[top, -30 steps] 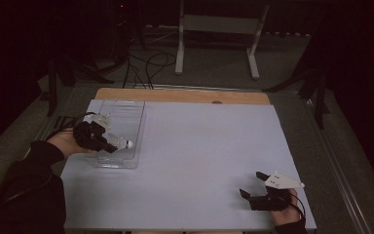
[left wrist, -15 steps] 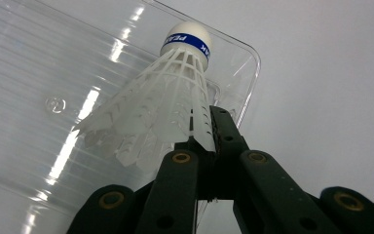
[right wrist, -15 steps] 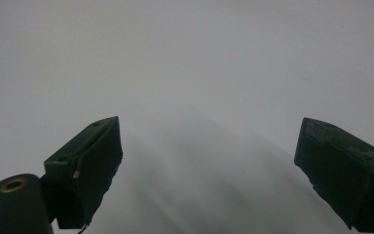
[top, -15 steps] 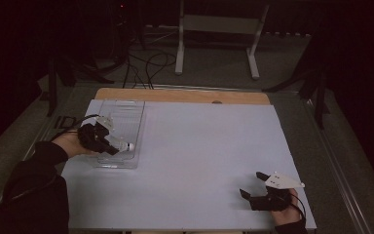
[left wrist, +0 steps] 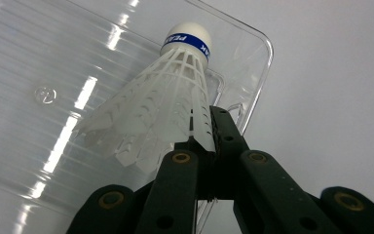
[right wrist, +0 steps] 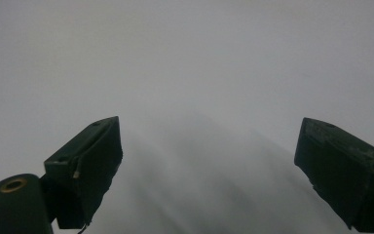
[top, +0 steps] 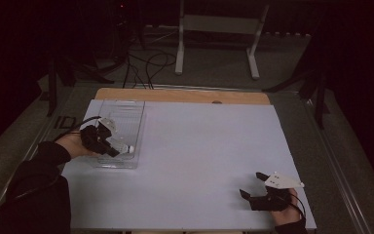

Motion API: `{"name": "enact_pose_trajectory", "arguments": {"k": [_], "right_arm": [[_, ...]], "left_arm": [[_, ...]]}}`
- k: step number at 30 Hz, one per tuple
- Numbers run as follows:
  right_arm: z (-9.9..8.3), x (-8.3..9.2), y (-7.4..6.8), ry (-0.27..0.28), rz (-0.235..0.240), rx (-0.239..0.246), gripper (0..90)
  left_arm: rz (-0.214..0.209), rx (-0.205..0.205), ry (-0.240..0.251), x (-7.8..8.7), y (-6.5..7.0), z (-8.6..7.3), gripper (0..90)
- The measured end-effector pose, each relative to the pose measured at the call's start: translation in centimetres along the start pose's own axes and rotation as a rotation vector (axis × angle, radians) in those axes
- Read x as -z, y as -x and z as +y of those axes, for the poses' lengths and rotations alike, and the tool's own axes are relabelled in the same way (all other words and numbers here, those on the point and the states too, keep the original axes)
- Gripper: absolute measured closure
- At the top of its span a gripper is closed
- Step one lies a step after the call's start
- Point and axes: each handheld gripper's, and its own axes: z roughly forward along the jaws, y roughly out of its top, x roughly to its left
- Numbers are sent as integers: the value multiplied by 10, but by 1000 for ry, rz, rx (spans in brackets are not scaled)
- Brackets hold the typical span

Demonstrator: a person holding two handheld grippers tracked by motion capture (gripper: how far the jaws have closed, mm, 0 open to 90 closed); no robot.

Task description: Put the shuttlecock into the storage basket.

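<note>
L gripper (left wrist: 202, 141) jaws pinch shuttlecock (left wrist: 168, 105) over clear tray (top: 126, 114); R gripper (right wrist: 209, 161) jaws wide, empty.

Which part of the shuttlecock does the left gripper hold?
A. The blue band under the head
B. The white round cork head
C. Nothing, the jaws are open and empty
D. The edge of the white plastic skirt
D. In the left gripper view, the left gripper is shut on the skirt edge of the shuttlecock, its head pointing away over the clear tray.

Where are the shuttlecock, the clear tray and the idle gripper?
shuttlecock (left wrist: 175, 92), left gripper view, on its white skirt.
clear tray (top: 126, 109), high view, on its bare floor.
right gripper (top: 254, 186), high view, between its open jaws.
</note>
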Motion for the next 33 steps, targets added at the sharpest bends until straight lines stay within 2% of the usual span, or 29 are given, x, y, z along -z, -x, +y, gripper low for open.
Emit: {"name": "enact_pose_trajectory", "arguments": {"k": [11,12,13,15,21,24,25,29,33], "right_arm": [[0,0,0,-3,-4,-4,98],[0,0,0,-3,-3,-5,98],[0,0,0,-4,-3,-6,98],[0,0,0,-3,-2,-4,98],[0,1,0,-5,-3,-4,98],[0,0,0,-5,-4,-4,98],[0,1,0,-7,-4,-3,99],[0,1,0,-8,-4,-3,99],[0,1,0,-7,-4,-1,98]], "left_arm": [[18,11,-14,-7,0,7,878],[21,24,-4,-7,-1,7,837],[25,46,4,-7,-1,7,758],[30,68,-3,-7,-2,8,668],[99,123,38,-2,-6,9,397],[133,146,37,-2,-5,9,272],[144,151,33,-1,-5,9,204],[160,173,30,-1,-5,9,152],[158,163,33,0,-3,9,69]]}}
